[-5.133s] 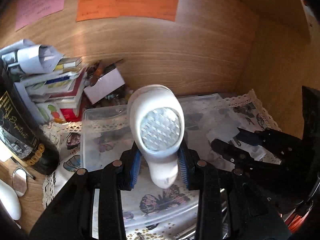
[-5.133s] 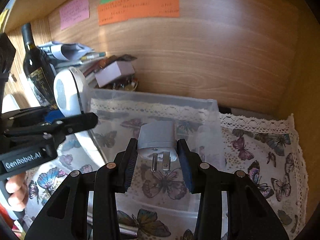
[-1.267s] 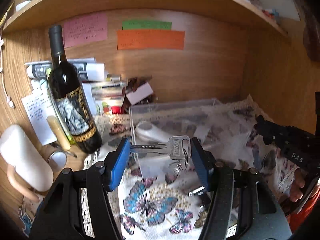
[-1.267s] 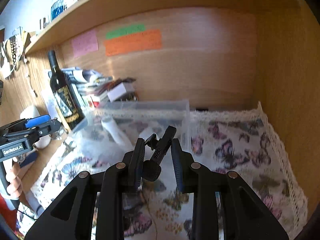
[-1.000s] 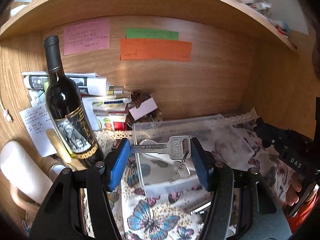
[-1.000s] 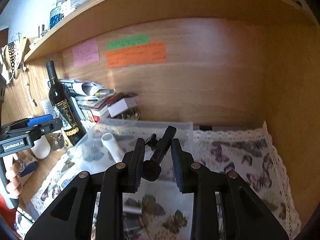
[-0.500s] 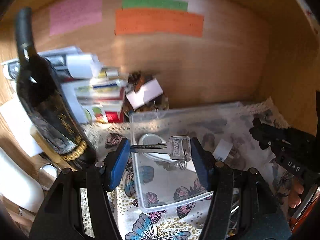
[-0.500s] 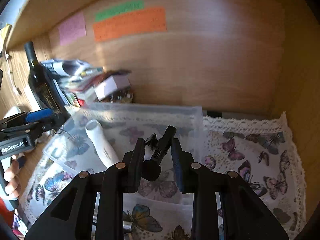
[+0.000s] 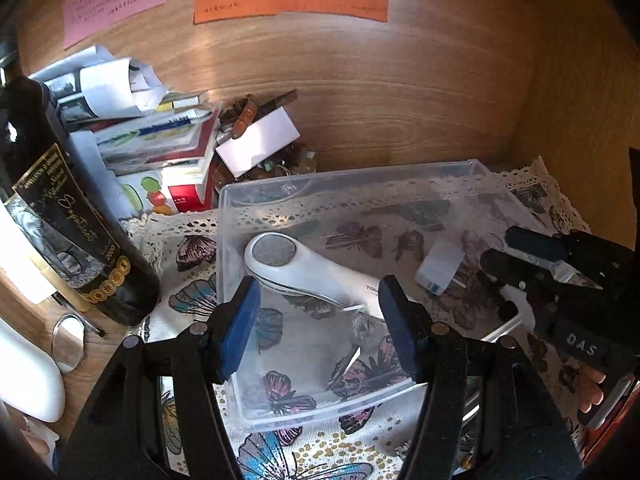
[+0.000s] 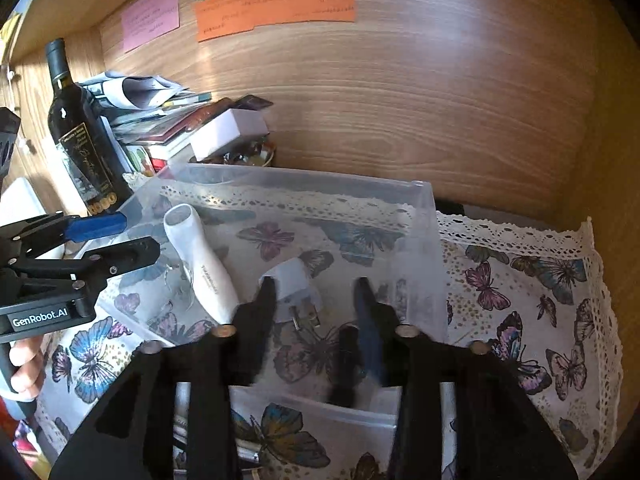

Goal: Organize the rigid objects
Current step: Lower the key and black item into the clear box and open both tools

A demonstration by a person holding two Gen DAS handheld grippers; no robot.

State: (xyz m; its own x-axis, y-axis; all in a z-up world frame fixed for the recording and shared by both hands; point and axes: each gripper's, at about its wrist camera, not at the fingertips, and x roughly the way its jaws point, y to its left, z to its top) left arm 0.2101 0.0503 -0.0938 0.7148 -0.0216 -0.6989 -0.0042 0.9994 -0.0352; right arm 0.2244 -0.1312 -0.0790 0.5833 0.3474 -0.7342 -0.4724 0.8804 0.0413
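Observation:
A clear plastic bin (image 9: 224, 240) (image 10: 420, 216) stands on a butterfly cloth. In it lie a white handheld device (image 9: 316, 272) (image 10: 204, 264), a white plug adapter (image 9: 438, 266) (image 10: 294, 284) and blurred keys (image 9: 360, 326). My left gripper (image 9: 320, 320) is open and empty over the bin's front. My right gripper (image 10: 314, 312) is open over the bin; a blurred black object (image 10: 346, 364) is below its fingers inside the bin. Each gripper shows in the other's view, the right (image 9: 560, 264) and the left (image 10: 100, 240).
A dark wine bottle (image 9: 68, 216) (image 10: 84, 140) stands left of the bin. Stacked books and papers (image 9: 152, 136), a white card (image 9: 258, 140) and a bowl of trinkets lie behind it. Wooden walls close the back and right. A small mirror (image 9: 68, 344) lies at the left.
My left gripper has opened and let the keys fall into the bin. My right gripper has opened and released the black object into the bin. Both moved lower over the bin.

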